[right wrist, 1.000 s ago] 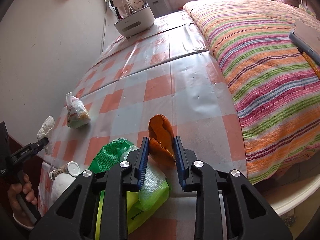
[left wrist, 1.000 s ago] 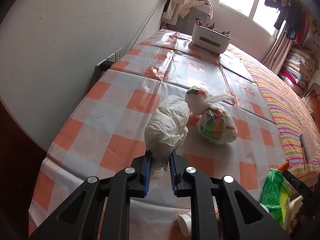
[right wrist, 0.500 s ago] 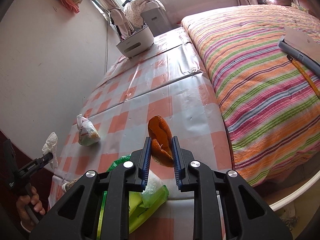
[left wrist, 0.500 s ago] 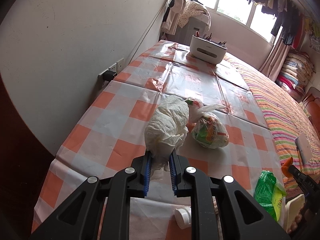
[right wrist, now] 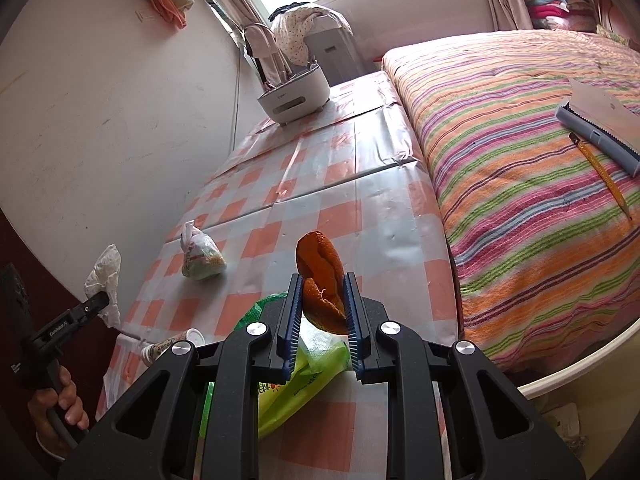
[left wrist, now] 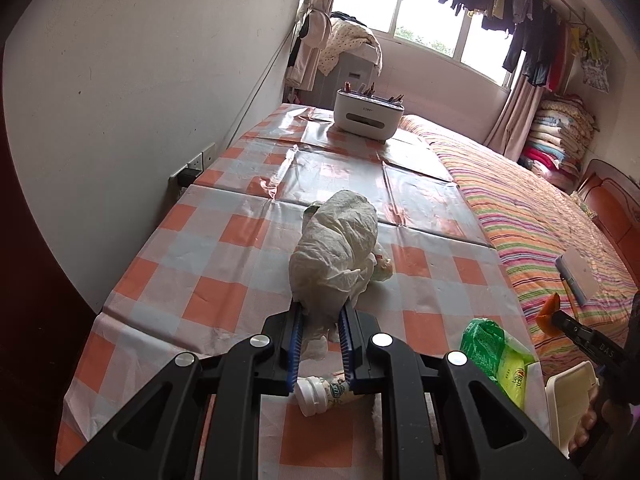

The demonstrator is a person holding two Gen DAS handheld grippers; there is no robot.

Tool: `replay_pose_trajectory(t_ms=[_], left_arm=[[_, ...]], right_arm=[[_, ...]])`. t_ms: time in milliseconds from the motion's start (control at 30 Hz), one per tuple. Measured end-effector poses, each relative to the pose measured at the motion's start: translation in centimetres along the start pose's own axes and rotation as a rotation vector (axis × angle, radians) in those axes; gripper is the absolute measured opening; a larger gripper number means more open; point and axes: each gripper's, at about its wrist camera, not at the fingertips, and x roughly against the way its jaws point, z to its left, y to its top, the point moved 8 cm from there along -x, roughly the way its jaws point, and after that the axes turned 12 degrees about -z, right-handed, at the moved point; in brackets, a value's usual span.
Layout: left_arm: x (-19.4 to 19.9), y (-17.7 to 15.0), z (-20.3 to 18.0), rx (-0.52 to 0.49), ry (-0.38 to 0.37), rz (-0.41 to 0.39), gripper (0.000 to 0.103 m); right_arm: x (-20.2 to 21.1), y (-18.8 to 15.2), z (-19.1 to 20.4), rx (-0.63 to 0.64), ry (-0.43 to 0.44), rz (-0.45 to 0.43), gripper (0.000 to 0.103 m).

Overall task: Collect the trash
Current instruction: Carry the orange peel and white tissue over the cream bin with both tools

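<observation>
The left gripper (left wrist: 320, 320) is gripping a crumpled white tissue wad (left wrist: 334, 256) between its blue pads, holding it clear above the checked worktop (left wrist: 208, 264); in the right wrist view the same wad (right wrist: 105, 276) is hanging from that gripper's tip (right wrist: 96, 304), with a hand (right wrist: 60, 404) clasping the handle below. The right gripper (right wrist: 322, 304) is clamping a curled piece of orange peel (right wrist: 322, 276), its jaws standing narrow and pressing on both sides of the peel, which is raised off the worktop. A knotted plastic bag of scraps (right wrist: 200, 258) is lying on the worktop near the wall side, largely hidden behind the wad in the left wrist view. A small white-capped bottle (left wrist: 320, 394) is lying on its side near the front edge, and a green packet (left wrist: 494, 354) is lying beside it. A white organiser box (left wrist: 368, 114) is standing at the far end, and a striped bed (right wrist: 532, 168) is running alongside the worktop
</observation>
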Motion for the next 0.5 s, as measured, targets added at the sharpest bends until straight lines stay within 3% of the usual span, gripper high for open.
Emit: replay_pose_trajectory(t_ms=[500], left_arm=[[1.9,-1.5,-7.8,-0.105,-0.141,-0.003,0.016]], right_arm=[[4.1,-1.4,-1.1,0.035,-0.007,-0.026,0.020]])
